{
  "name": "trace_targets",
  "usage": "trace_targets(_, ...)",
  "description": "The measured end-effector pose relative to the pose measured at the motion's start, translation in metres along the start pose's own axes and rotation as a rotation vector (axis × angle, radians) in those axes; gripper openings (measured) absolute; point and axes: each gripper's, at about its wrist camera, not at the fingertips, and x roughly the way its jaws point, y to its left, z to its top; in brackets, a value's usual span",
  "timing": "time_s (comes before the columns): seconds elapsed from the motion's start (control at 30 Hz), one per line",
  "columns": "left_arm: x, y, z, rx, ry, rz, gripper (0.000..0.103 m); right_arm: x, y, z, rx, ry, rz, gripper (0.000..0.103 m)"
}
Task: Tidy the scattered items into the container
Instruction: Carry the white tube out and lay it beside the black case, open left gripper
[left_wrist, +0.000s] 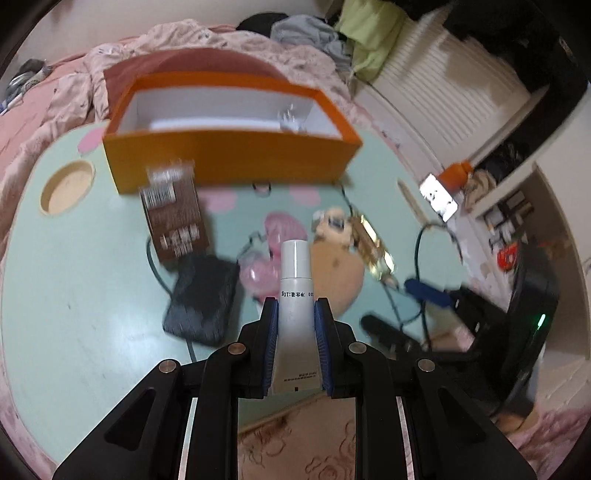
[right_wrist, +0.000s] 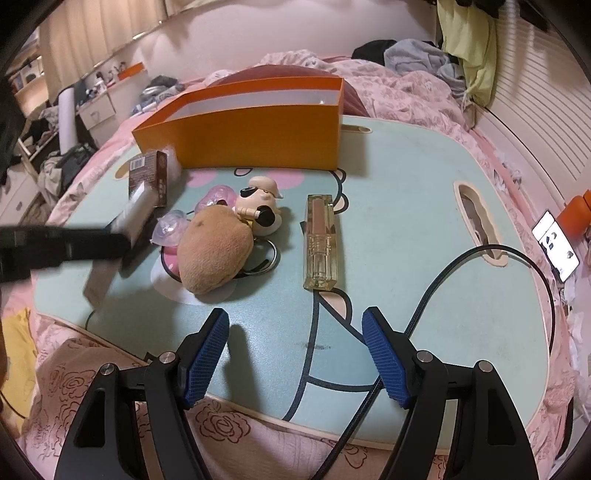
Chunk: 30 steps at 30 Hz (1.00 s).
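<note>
My left gripper (left_wrist: 295, 303) is shut on a white tube (left_wrist: 294, 280), held above the mint-green lap table (left_wrist: 74, 280). An orange box (left_wrist: 229, 155) with a white inside stands open at the table's far side. In front of it lie a brown carton (left_wrist: 173, 214), a black pouch (left_wrist: 203, 299), pink plastic pieces (left_wrist: 273, 251), a tan potato plush (right_wrist: 214, 254), a small toy figure (right_wrist: 262, 206) and a clear glass bottle (right_wrist: 319, 240). My right gripper (right_wrist: 294, 314) stands open over the table's near edge, nothing between its fingers. The left gripper (right_wrist: 74, 243) shows blurred at the left.
A black cable (right_wrist: 443, 280) runs across the table's right side through a slot (right_wrist: 476, 221). A lit phone (right_wrist: 557, 247) lies off the right edge. Pink bedding (right_wrist: 406, 96) and piled clothes (right_wrist: 424, 55) surround the table.
</note>
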Motion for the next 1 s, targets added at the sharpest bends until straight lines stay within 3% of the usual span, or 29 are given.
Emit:
trace_targets(0.13,0.015,-0.01,-0.01,0.049,0.062,-0.025,0.021,0.0,0.0,0.0,-0.001,0.0,-0.001,0.074)
trace_targets(0.23,0.03,-0.008,-0.012,0.049,0.091,0.003,0.021,0.0,-0.001,0.0,-0.001,0.001,0.0,0.075)
trace_targets(0.5,0.041,0.009,0.008,-0.021,0.037,0.018,0.024,0.0,-0.001,0.0,0.002,0.001,0.002,0.075)
trace_targets(0.53,0.041,0.009,0.009,-0.028,0.035,0.011,0.027,0.0,-0.001,0.001,0.002,0.002,0.002,0.075)
trace_targets(0.7,0.029,0.004,0.005,-0.065,-0.009,0.0,0.069,0.0,0.0,0.001,0.003,0.002,0.001,0.075)
trace_targets(0.87,-0.006,-0.007,-0.002,-0.049,-0.138,-0.004,0.069,0.0,0.001,0.001,0.004,0.001,0.001,0.075)
trace_targets(0.93,-0.021,-0.01,-0.005,-0.037,-0.192,0.004,0.073,0.0,0.001,0.001,0.004,0.001,0.001,0.075)
trace_targets(1.0,-0.033,-0.008,-0.012,-0.052,-0.244,0.064,0.082,0.0,0.001,0.001,0.004,0.001,0.001,0.075)
